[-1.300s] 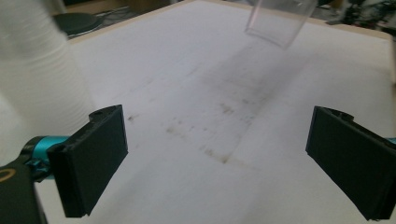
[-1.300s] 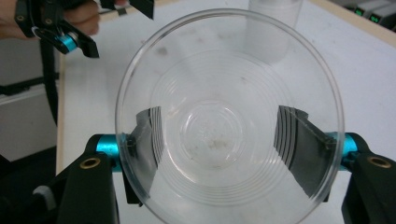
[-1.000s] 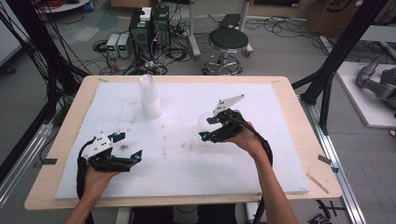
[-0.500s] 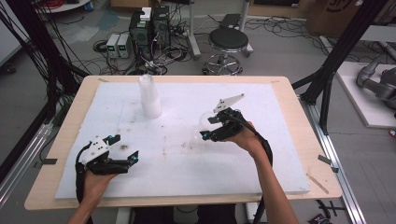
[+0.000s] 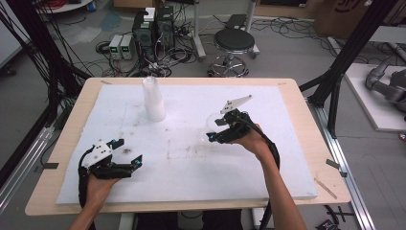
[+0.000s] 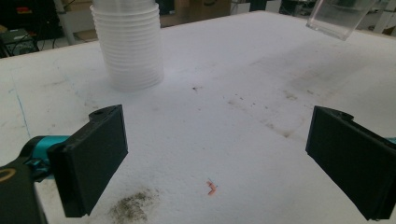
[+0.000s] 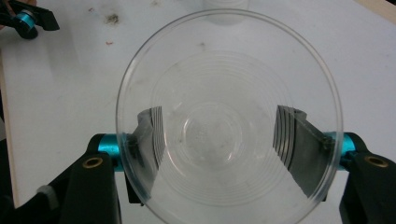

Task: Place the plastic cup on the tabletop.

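Your right gripper clamps a clear cup, lifted over the worktop.
Your left gripper rests open and empty, well apart from the cup stack.

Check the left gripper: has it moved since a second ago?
Yes. The left gripper has slid slightly toward the table's near edge, away from the cup stack, jaws open.
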`<state>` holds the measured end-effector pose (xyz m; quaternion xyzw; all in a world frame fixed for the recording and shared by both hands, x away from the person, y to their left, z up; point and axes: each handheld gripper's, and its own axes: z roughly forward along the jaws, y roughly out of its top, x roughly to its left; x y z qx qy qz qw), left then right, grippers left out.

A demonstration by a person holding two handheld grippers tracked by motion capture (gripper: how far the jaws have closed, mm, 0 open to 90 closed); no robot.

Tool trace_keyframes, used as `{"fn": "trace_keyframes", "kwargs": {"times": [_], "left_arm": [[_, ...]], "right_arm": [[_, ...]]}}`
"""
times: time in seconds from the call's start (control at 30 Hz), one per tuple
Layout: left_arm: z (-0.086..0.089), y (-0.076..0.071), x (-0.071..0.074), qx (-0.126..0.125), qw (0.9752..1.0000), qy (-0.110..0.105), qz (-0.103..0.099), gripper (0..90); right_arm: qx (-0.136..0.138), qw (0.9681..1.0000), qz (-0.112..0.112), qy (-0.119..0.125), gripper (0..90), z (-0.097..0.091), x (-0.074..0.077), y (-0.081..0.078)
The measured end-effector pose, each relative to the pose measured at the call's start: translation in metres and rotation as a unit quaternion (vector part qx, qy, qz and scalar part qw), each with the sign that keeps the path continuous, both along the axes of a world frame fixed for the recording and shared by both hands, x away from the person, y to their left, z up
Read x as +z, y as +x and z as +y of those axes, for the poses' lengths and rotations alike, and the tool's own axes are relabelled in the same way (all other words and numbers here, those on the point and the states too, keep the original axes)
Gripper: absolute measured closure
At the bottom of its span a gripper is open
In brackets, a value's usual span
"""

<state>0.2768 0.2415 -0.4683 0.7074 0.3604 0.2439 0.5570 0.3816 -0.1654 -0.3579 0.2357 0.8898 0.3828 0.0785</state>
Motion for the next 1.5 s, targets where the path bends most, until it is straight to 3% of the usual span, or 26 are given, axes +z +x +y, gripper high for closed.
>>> {"fn": "trace_keyframes", "kwargs": {"times": [0.27,0.47,0.97,1.13,1.5], "left_arm": [[0.003,-0.001,-0.002,0.000,1.0000,-0.008,-0.003,5.4],[0.003,0.000,-0.002,-0.006,0.9999,-0.010,-0.001,5.4],[0.004,0.000,-0.002,-0.011,0.9999,-0.011,-0.002,5.5],[0.005,0.000,-0.003,-0.009,0.9998,-0.017,0.001,5.4],[0.004,0.000,-0.003,-0.010,0.9999,-0.014,0.002,5.4]], "right_arm": [[-0.025,0.9996,0.005,-0.012,34.3,0.005,-0.007,0.005],[-0.037,0.9983,0.007,-0.045,34.3,0.018,-0.017,0.009],[-0.034,0.9953,0.009,-0.090,34.3,0.048,-0.041,0.020],[-0.038,0.9966,0.006,-0.073,35.1,0.053,-0.047,0.023],[-0.039,0.9968,0.010,-0.069,34.7,0.056,-0.052,0.026]]}}
